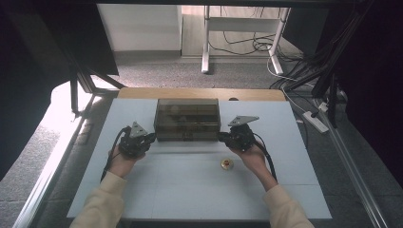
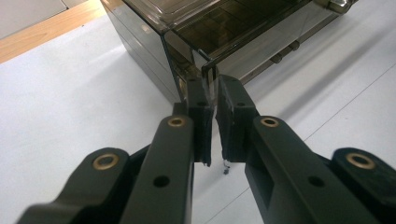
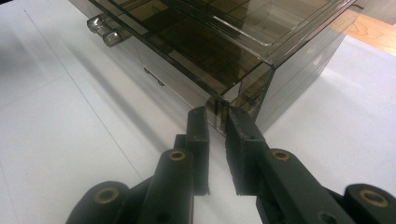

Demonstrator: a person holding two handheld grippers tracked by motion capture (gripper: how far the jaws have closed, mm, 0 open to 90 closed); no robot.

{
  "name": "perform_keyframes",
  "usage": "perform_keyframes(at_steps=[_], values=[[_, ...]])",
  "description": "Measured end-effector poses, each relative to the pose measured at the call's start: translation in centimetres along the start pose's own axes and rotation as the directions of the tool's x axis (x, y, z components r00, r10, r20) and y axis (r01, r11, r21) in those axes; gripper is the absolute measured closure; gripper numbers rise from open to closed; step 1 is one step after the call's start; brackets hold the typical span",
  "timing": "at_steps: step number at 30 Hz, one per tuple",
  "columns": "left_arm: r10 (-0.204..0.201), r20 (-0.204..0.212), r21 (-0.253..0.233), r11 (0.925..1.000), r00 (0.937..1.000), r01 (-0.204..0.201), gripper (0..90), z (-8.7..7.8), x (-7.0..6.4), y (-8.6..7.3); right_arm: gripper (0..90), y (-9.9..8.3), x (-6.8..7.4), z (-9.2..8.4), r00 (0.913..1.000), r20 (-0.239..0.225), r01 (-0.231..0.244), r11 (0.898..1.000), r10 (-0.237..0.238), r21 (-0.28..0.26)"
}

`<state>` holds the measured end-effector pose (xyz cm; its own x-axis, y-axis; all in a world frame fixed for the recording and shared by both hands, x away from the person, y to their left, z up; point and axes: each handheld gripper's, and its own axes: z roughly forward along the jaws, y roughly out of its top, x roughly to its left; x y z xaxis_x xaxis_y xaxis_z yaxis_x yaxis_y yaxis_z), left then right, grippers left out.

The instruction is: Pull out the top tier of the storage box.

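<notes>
High view: a smoky translucent plastic box with a lid (image 1: 187, 118) sits near the middle of the far edge of the white counter (image 1: 190, 190). The left gripper (image 1: 151, 137) meets the box's near-left corner, and the right gripper (image 1: 221, 137) meets its near-right corner. A small round brass-coloured object (image 1: 226, 164) lies on the counter nearer the person, close to the right hand (image 1: 252, 154).

Left gripper view: the left gripper (image 2: 214, 91) has its jaws nearly together, pinching the thin vertical front corner edge of the box (image 2: 224, 32). The lid is slightly raised above the body.

Right gripper view: the right gripper (image 3: 216, 119) has its jaws drawn close, pads clamped on the box's (image 3: 224, 42) front corner edge. Two clear knobs (image 3: 103, 29) stick out of the box front.
</notes>
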<state>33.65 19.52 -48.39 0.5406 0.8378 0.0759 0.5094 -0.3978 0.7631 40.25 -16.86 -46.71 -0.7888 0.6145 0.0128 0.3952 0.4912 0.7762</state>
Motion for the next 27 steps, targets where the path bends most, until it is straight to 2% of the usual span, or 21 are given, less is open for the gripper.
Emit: perform_keyframes(at_steps=[27], values=[[0.016,0.01,0.001,0.9999,0.9998,-0.016,83.1,-0.52,-0.32,-0.39,79.1,0.09,0.3,-0.54,0.9997,-0.021,0.014,1.0,-0.014,0.027]])
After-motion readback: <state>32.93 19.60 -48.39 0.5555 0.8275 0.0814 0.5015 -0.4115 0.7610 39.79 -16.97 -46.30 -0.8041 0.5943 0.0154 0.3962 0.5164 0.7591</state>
